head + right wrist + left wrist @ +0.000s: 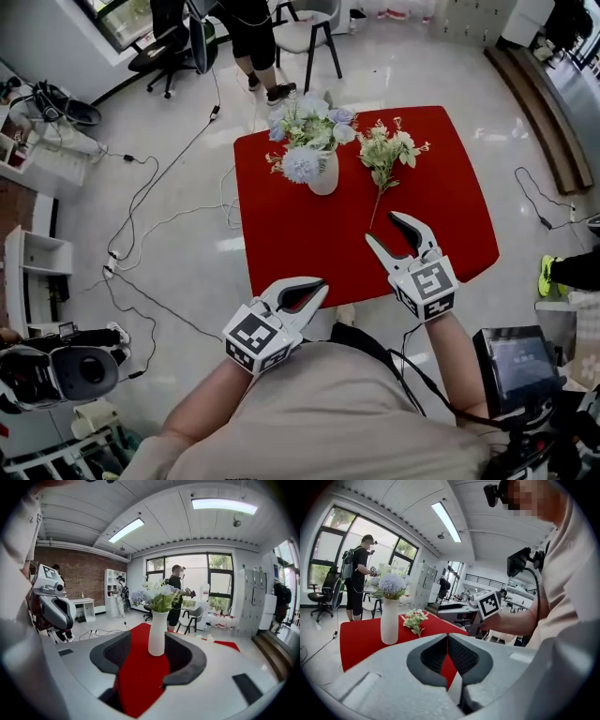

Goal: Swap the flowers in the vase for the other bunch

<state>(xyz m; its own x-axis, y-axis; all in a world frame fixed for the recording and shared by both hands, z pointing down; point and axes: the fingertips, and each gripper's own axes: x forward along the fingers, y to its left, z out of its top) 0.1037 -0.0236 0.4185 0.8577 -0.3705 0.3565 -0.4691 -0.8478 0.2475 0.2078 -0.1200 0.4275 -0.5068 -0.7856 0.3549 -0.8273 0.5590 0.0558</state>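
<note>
Head view: upright vase lies straight ahead of the half-open, empty right hand-held gripper, nearer than the closed, empty left hand-held gripper.

on a red table, a flower-filled vase stands beside a loose bunch.

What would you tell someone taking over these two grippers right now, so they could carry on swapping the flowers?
Left gripper: shut, empty, by the near edge of the red table.
Right gripper: open, empty, over the table near the other bunch's stem end.
Vase: upright, blue and white flowers in it.
Other bunch: lying on the table beside the vase.
Done: nothing yet.
Left: lift the flowers out of the vase, put the other bunch in.
</note>
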